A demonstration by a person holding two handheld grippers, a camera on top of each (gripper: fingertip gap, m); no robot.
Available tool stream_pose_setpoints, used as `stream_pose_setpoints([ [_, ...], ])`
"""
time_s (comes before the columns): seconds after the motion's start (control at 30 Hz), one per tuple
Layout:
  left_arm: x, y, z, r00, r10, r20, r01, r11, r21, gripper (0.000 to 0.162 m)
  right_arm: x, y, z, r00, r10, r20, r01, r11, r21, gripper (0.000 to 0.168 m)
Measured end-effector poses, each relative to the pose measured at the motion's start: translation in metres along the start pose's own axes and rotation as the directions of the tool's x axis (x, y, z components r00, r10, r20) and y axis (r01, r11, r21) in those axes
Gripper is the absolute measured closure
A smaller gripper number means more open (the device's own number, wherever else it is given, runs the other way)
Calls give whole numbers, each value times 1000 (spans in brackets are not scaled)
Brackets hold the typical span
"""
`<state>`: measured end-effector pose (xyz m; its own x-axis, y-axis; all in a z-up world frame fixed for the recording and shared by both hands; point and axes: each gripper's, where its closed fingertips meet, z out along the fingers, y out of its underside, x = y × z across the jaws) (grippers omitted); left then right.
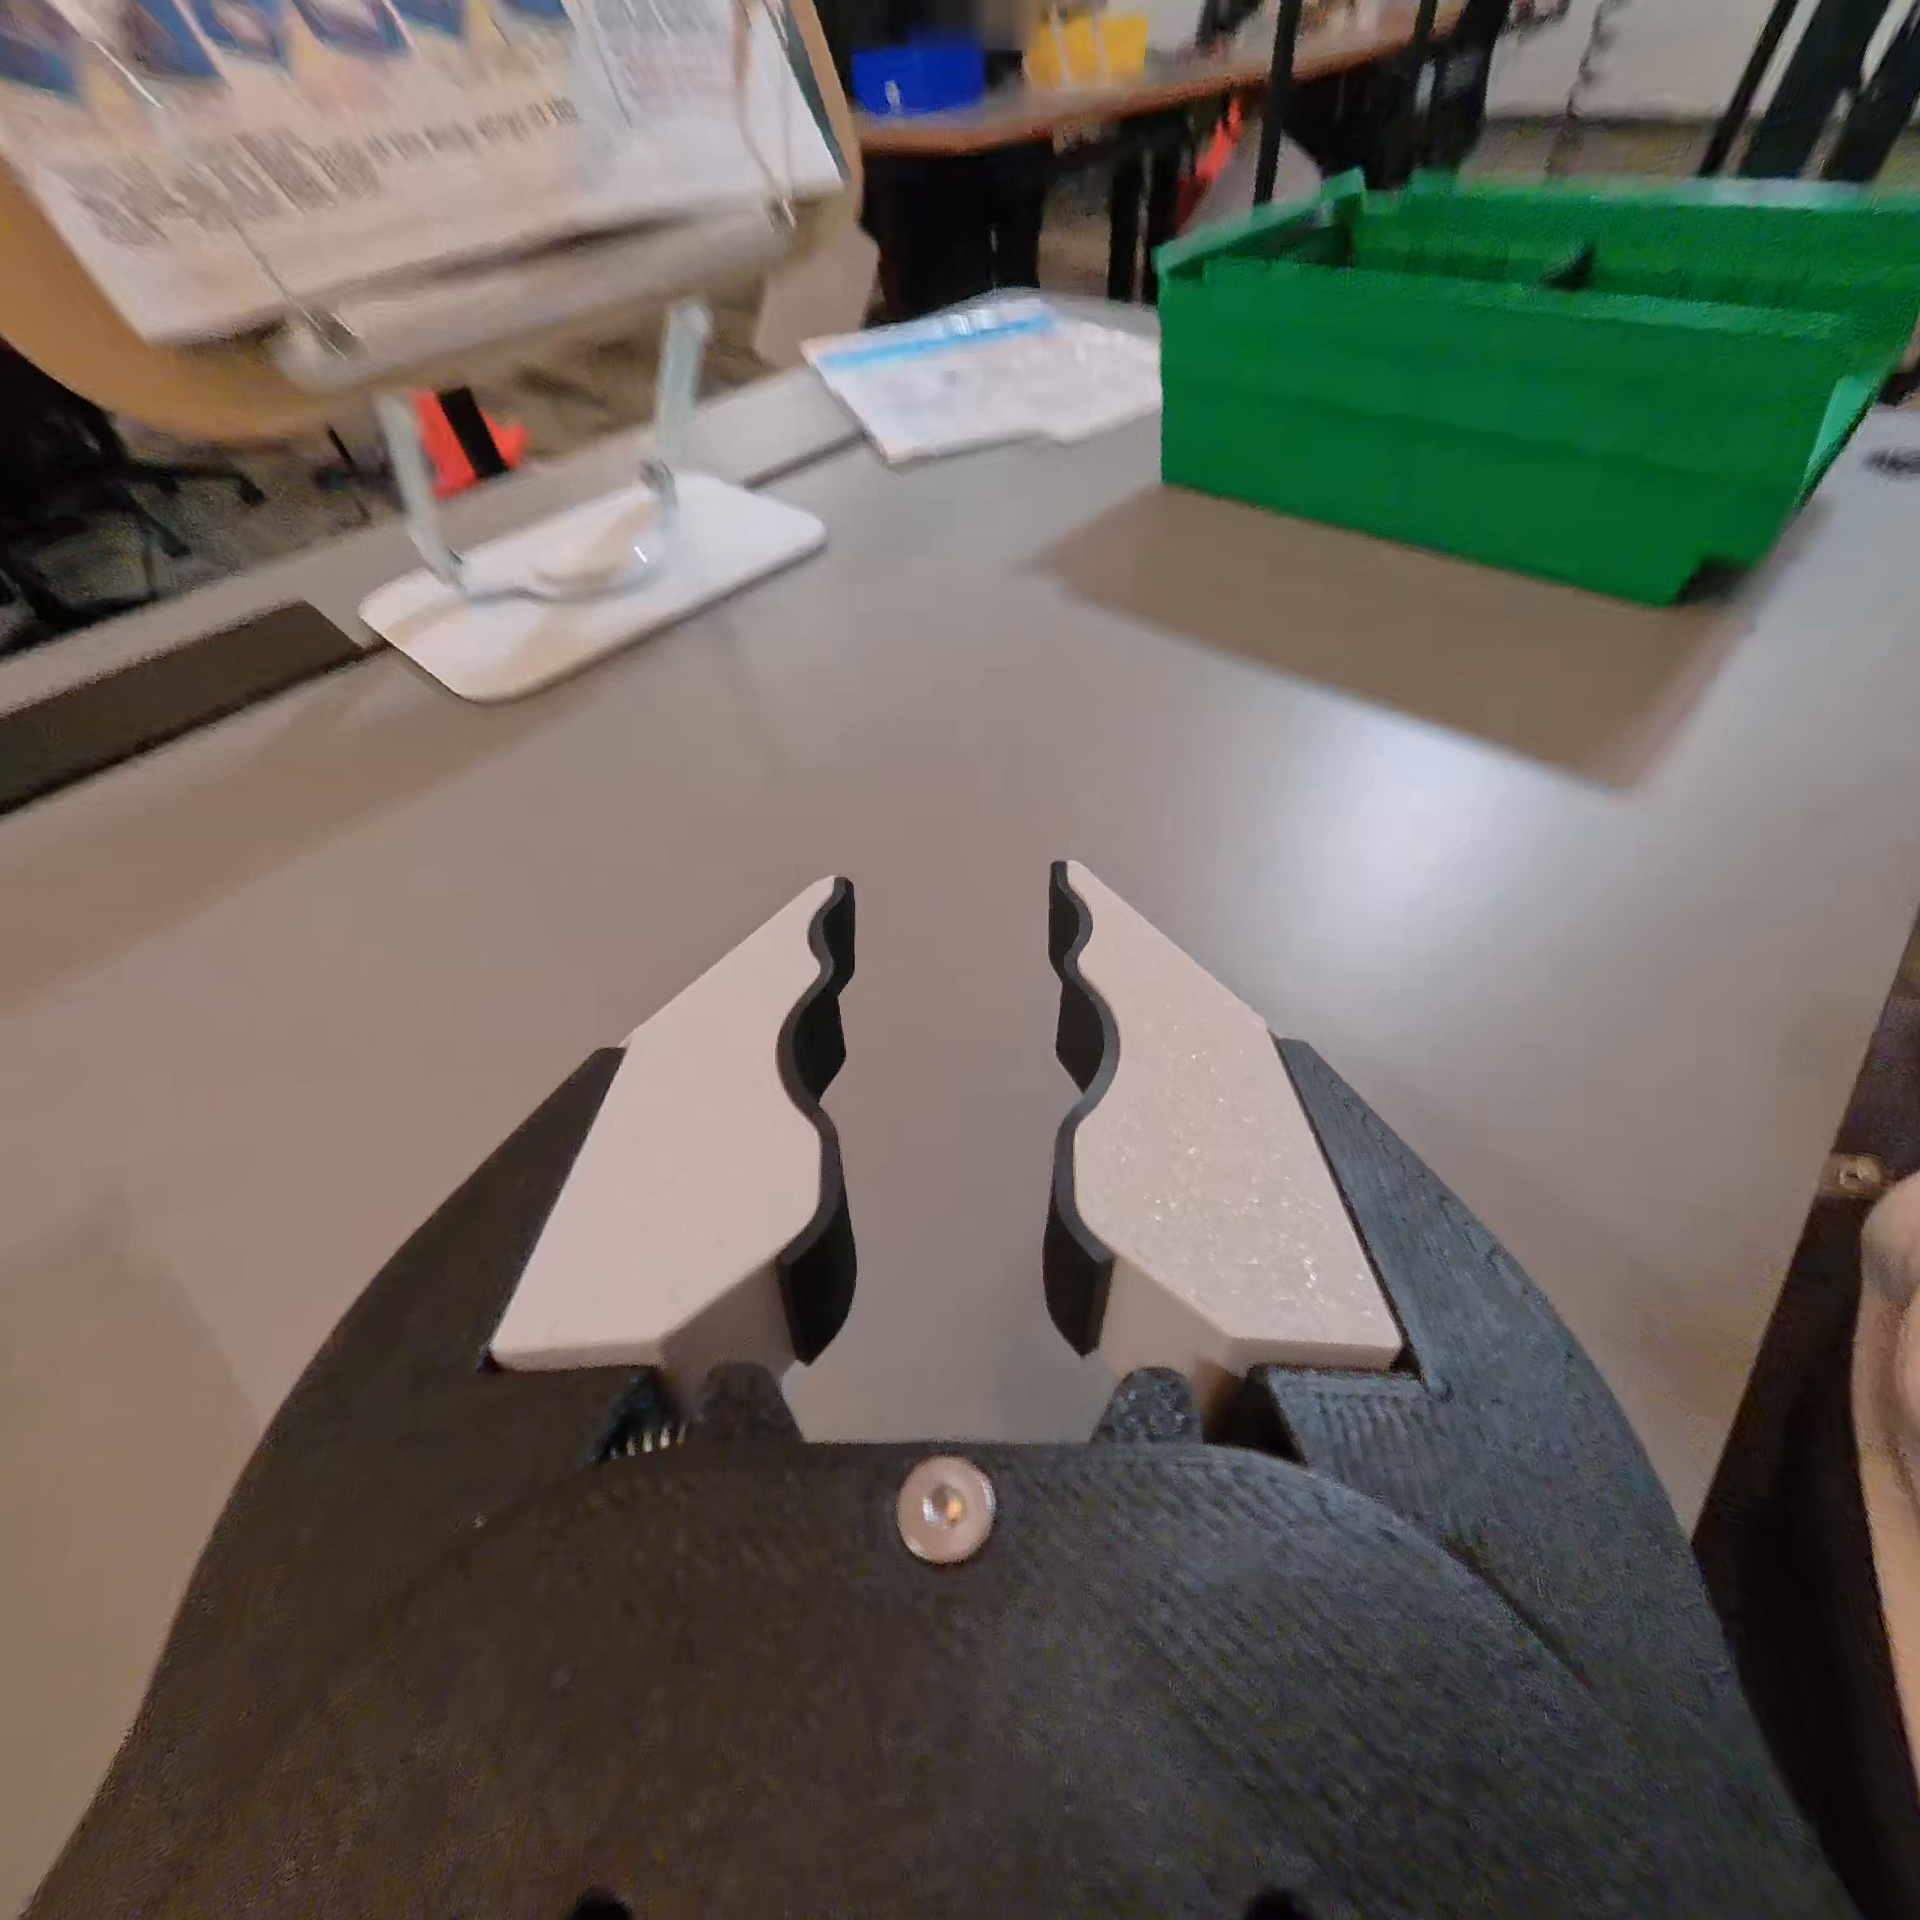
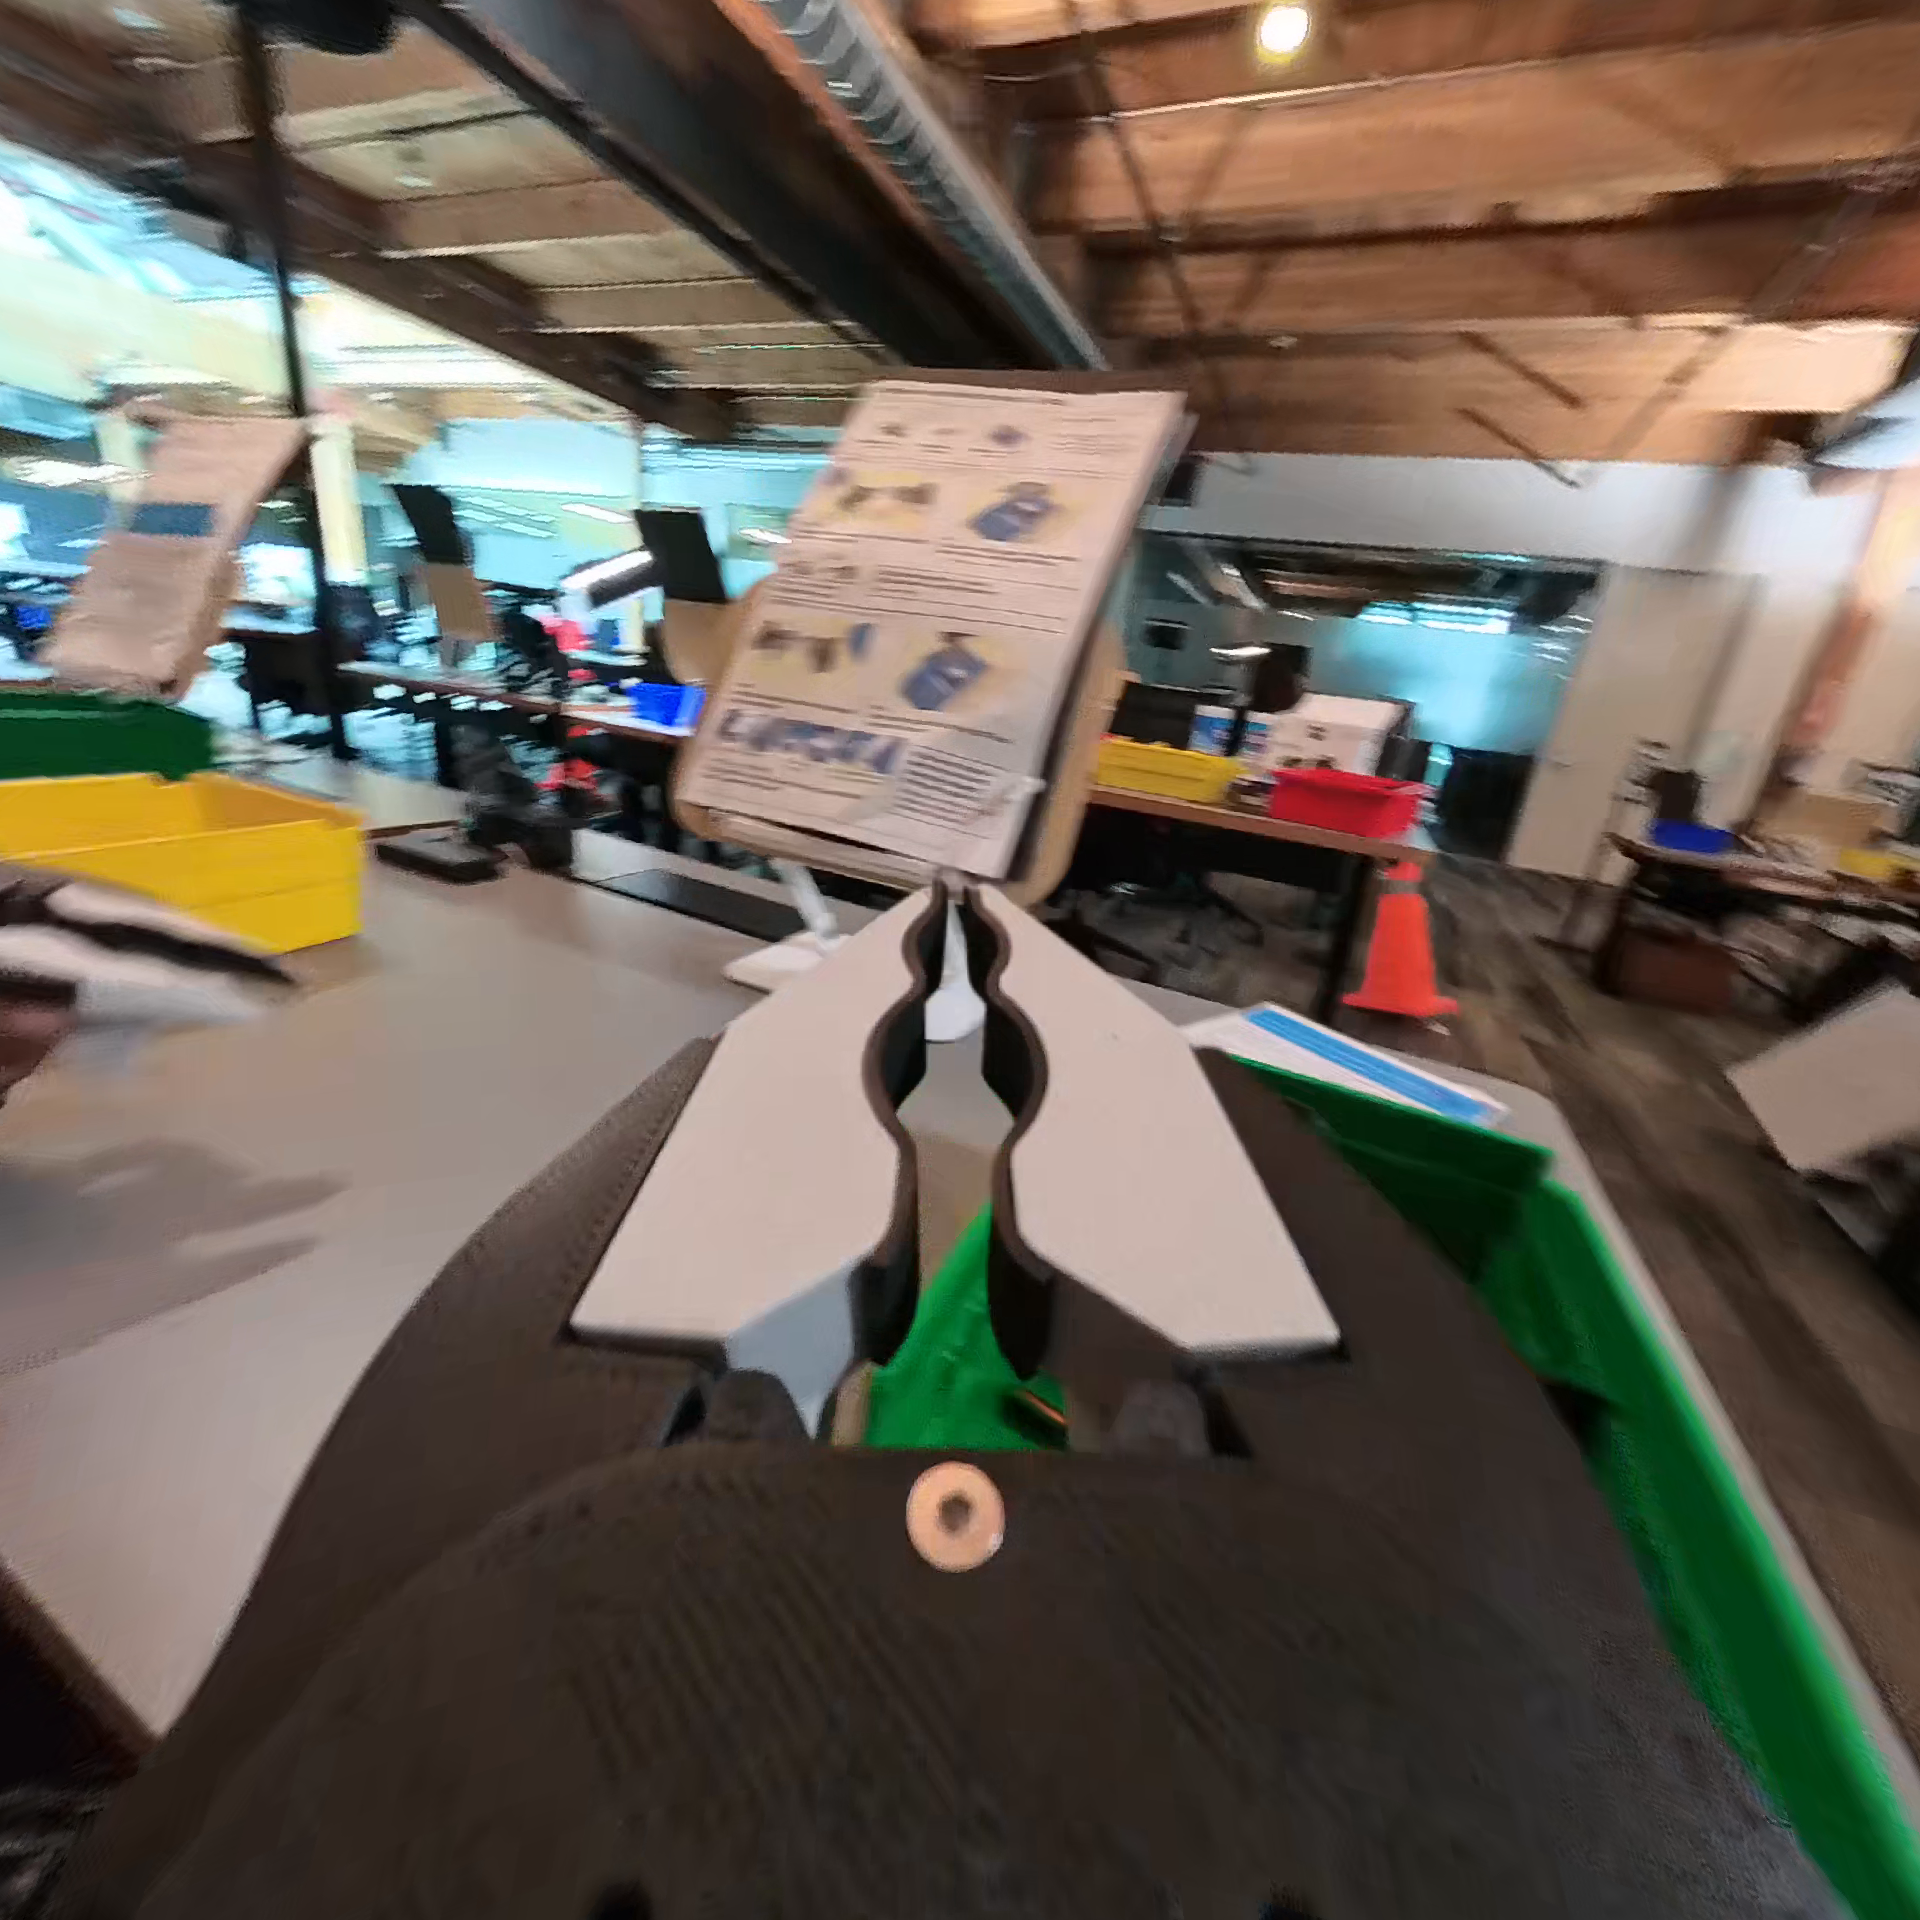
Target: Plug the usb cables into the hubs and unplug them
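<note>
Two grippers, both empty | left gripper [image 1: 951,883] low over bare grey desk [image 1: 1351,987], fingers spread | right gripper [image 2: 958,906] raised above green bin [image 2: 1621,1382], fingers almost pressed together, nothing pinched | farther off: white stand [image 1: 592,592] holding instruction sheet [image 2: 925,623], yellow bin [image 2: 208,852] | USB cables, hubs: cannot see either

Ahead of the left jaws and off to the right, a green bin [image 1: 1507,416] sits on the grey surface [image 1: 520,935], with a white stand [image 1: 592,582] bearing a printed sheet ahead to the left. From the right jaws, a yellow bin [image 2: 208,852] lies far left and an orange cone [image 2: 1401,945] stands on the floor to the right.
</note>
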<state>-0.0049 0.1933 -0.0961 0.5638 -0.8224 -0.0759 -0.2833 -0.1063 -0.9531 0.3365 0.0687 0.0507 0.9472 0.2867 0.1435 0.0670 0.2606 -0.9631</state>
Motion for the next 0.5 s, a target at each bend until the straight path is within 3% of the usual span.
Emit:
stream_pose_setpoints([
  [0.13, -40, -60, -53, 996, 1, 88, -12, 992, 126, 134, -68, 11, 26, 984, -55, 172, 65, 997, -51, 166],
  [0.23, -93, -75, -102, 968, 114, 225, -131, 989, 62, 141, -95, 23, 34, 959, -167, 230, 193, 977, -95, 166],
  [0.3, -138, -58, -128, 932, 217, 291, -189, 975, -120, 141, -105, 28, 36, 944, -227, 240, 256, 961, -99, 167],
  [0.37, -189, -22, -149, 906, 267, 329, -158, 933, -323, 140, -113, 32, 37, 935, -248, 252, 278, 956, -90, 168],
  [0.5, -243, 73, -165, 949, 62, 308, 129, 818, -561, 116, -124, 42, 43, 930, -227, 287, 268, 957, -112, 168],
])
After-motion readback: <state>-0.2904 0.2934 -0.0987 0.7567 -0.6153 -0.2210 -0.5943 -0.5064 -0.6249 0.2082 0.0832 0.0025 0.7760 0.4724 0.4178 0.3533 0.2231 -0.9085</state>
